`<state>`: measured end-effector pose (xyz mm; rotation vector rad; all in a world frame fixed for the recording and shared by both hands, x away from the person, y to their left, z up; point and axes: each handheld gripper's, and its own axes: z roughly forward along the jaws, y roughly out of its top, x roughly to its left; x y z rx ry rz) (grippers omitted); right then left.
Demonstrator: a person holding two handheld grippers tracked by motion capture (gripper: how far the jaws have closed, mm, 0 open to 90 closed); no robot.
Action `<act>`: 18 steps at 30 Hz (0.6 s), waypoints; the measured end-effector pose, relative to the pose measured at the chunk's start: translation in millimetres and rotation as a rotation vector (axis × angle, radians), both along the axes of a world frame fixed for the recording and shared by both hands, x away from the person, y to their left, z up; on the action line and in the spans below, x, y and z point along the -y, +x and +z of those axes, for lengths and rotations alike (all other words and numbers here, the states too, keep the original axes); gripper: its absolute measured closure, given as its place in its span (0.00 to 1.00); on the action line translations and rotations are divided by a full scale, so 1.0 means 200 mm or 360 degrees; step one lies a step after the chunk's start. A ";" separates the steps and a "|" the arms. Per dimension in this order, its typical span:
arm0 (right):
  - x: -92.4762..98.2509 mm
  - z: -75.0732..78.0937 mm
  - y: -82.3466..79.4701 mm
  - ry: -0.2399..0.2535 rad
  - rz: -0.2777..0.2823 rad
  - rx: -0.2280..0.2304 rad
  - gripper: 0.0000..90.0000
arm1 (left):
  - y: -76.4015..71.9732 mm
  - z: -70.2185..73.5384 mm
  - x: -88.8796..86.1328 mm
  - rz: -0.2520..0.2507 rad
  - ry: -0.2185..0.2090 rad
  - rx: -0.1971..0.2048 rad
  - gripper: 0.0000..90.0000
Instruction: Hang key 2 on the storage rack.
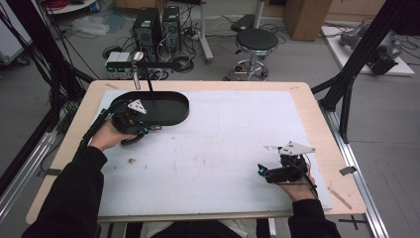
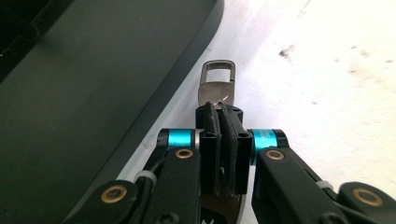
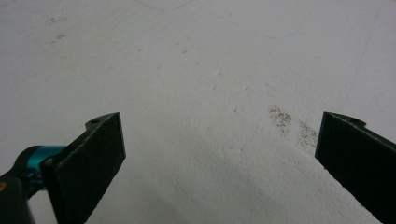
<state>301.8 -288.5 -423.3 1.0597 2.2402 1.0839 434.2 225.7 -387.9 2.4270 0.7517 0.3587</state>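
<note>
White sheeting [image 1: 218, 148] covers most of the wooden table [image 1: 317, 129], leaving a bare wood margin at the right and left edges of the high view. A black oval tray [image 1: 168, 113] sits at the upper left of the sheet; the centre and lower middle of the sheet lie open, with a wide gap between the two hands.

The left gripper [image 1: 143, 130] sits just below the tray's near rim in the high view, its jaws clamped on a small metal clip [image 2: 217, 84]. The left gripper view shows what the high view cannot resolve: the clip's rectangular loop projects beyond the closed pads, just beside the tray's dark wall [image 2: 140, 130] and over the white surface. Whether the clip touches the sheet cannot be told.

The right gripper [image 1: 265, 171] is at the lower right of the high view, well apart from the tray. The right gripper view shows its jaws spread wide with nothing between them, over speckled white sheet.

Both forearms enter from the bottom edge in dark sleeves; the left hand [image 1: 106, 136] reaches up toward the tray, and the right hand [image 1: 297, 188] stays low near the table's front edge.
</note>
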 end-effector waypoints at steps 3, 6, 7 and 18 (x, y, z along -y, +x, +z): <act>0.00 0.00 0.00 -0.0001 0.0000 0.0002 0.01 | -0.01 0.03 -0.01 -0.0019 0.0008 -0.0011 0.95; 0.00 0.00 0.00 -0.0002 0.0000 0.0002 0.01 | -0.02 0.08 -0.02 -0.0016 -0.0002 0.0012 0.95; 0.00 0.00 0.00 -0.0001 -0.0003 0.0003 0.01 | -0.02 0.09 -0.02 -0.0014 -0.0015 0.0019 0.95; 0.00 0.00 0.00 0.0001 -0.0008 0.0007 0.01 | 0.00 0.24 -0.03 -0.0029 -0.0090 0.0111 0.95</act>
